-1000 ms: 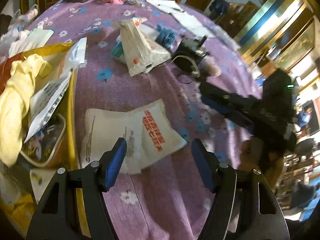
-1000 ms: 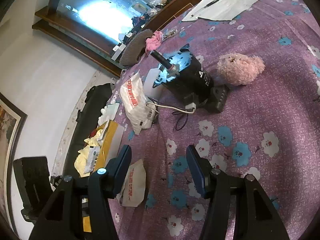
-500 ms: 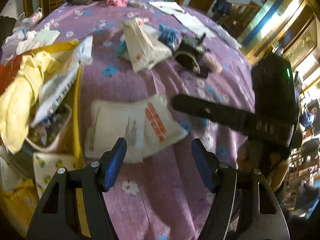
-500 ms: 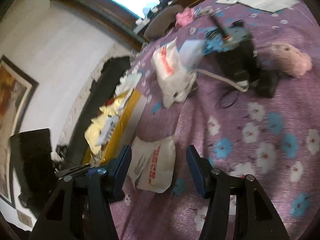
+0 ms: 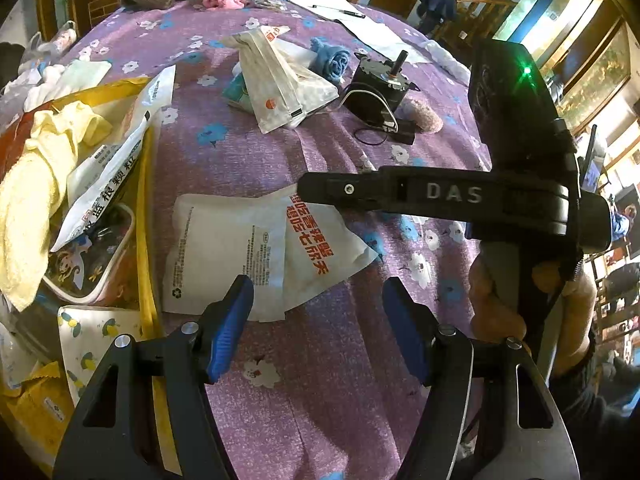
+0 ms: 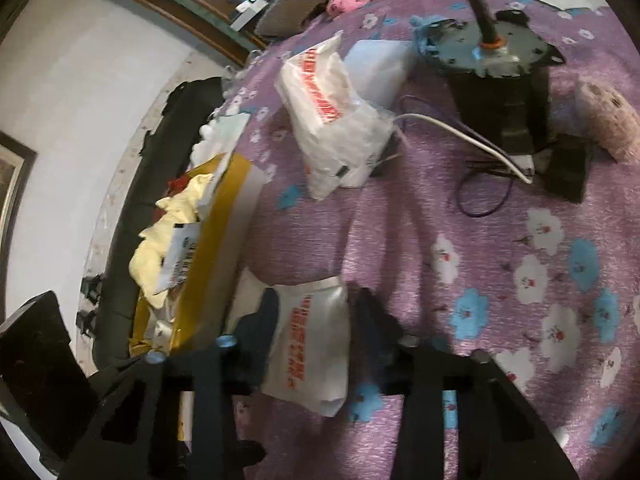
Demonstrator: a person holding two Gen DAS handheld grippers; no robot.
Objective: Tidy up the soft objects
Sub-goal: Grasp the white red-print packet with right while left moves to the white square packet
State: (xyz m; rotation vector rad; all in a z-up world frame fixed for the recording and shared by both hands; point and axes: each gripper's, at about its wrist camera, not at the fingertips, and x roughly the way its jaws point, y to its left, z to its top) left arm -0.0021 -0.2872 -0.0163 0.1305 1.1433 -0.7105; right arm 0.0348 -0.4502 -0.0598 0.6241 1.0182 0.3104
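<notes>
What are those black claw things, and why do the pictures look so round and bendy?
A person holds a pair of tongs in each hand. Each pair carries a wide, bendy-looking camera that looks along its fingers. One picture comes from the left tongs, the other from the right tongs. The left view also shows the right tongs from the side, and the hand holding them. Underneath is a purple flowery cloth with a flat bag, a black motor, a fluffy toy and a yellow towel. The left tongs are open and empty. The right tongs have just been closing on the bag, which looks pinched between them.
</notes>
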